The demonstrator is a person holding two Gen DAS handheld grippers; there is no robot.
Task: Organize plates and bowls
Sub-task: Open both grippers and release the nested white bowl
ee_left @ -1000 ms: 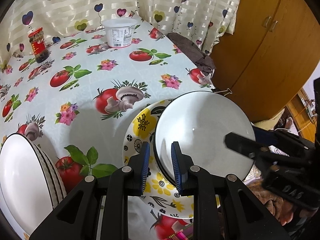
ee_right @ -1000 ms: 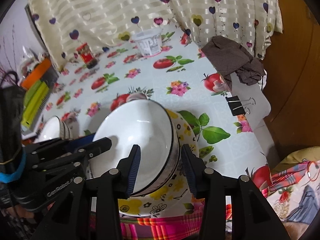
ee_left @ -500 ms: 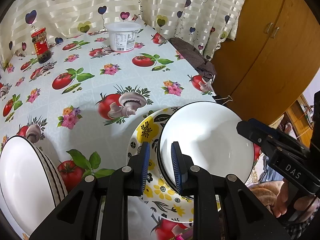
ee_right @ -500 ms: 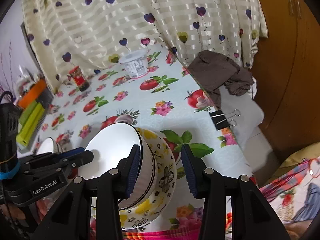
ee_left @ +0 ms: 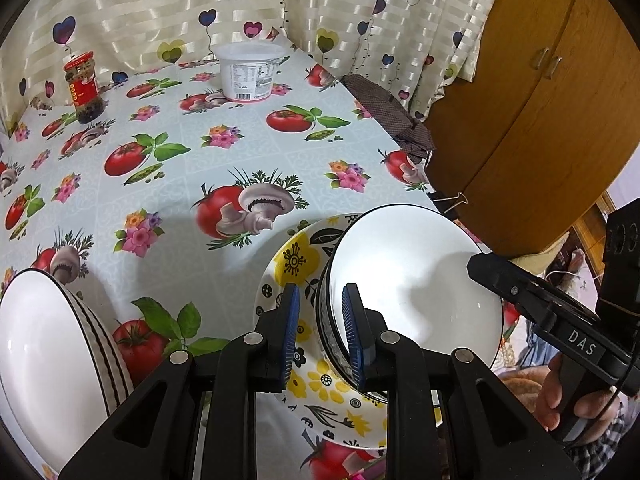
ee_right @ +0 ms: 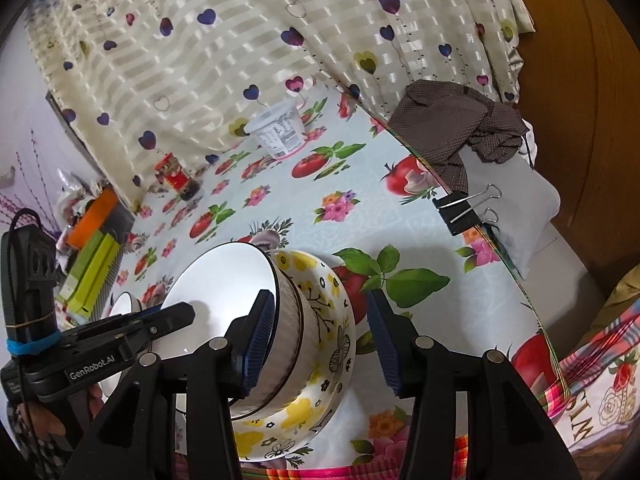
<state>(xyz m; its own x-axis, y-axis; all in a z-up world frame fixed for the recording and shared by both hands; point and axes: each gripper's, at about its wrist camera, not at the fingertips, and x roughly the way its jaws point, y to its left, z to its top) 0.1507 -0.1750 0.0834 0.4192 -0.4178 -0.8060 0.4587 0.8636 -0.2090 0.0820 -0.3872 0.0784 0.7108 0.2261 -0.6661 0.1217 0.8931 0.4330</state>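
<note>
Left gripper (ee_left: 318, 322) clamps the white bowl (ee_left: 412, 280) rim, nesting it in the flowered bowl (ee_right: 320, 344) at the table's near edge; my right gripper (ee_right: 320, 338), just opening, seemingly straddles both; next, release.

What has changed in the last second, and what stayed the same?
The right hand-held gripper moved to the right across the white bowl; its jaws have just been opening and now straddle the rims of both the white bowl and the yellow-flower bowl. The left hand-held gripper kept its grip on the white bowl's rim.
</note>
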